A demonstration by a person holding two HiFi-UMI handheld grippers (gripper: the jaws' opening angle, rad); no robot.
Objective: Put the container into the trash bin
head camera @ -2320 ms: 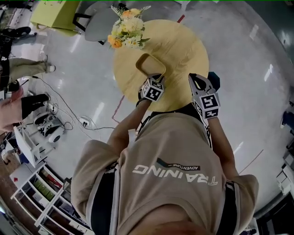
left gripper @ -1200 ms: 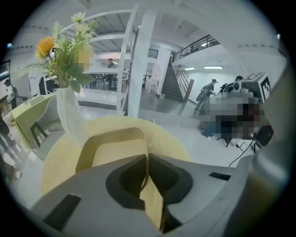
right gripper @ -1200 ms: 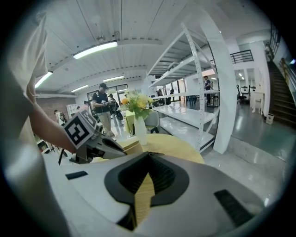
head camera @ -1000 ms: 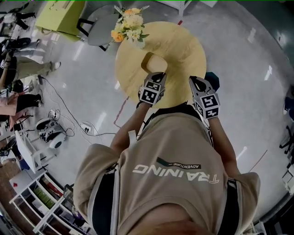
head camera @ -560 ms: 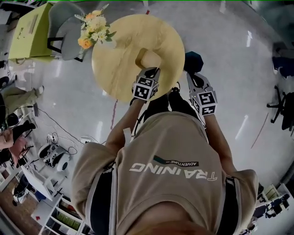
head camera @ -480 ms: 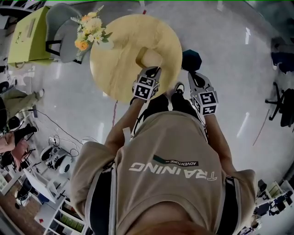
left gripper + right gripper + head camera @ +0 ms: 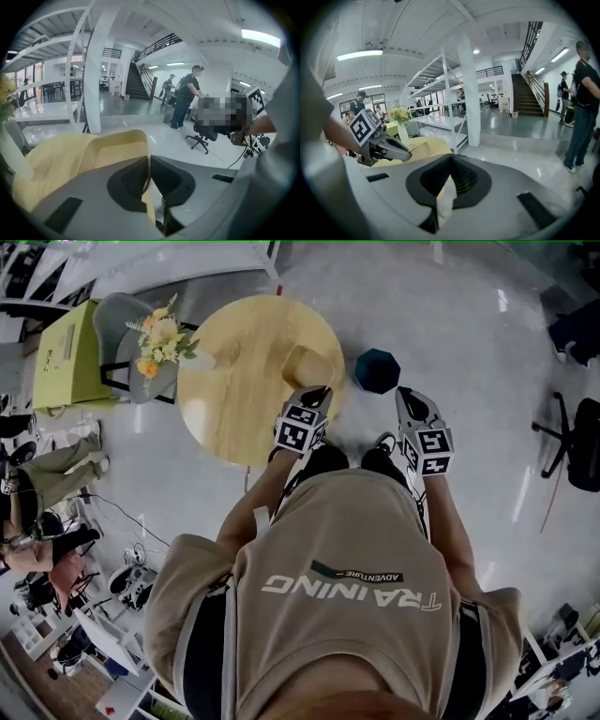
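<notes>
In the head view the tan container (image 7: 309, 364) hangs over the right edge of the round wooden table (image 7: 239, 381), with my left gripper (image 7: 317, 393) shut on its near wall. The left gripper view shows the jaws of the left gripper (image 7: 149, 161) pinching the thin wall of the container (image 7: 117, 146). The dark teal trash bin (image 7: 377, 369) stands on the floor just right of the container. My right gripper (image 7: 411, 397) is held right of the bin; its jaws are shut and hold nothing (image 7: 451, 159).
A vase of flowers (image 7: 155, 334) stands at the table's left edge, beside a grey chair (image 7: 120, 320) and a yellow-green box (image 7: 64, 354). A black office chair (image 7: 574, 442) is at far right. People stand at left and by the stairs (image 7: 185, 96).
The view has swung to the right. The container, held by the left gripper, has moved from the table's middle to its right edge, close to the bin, which now shows fully.
</notes>
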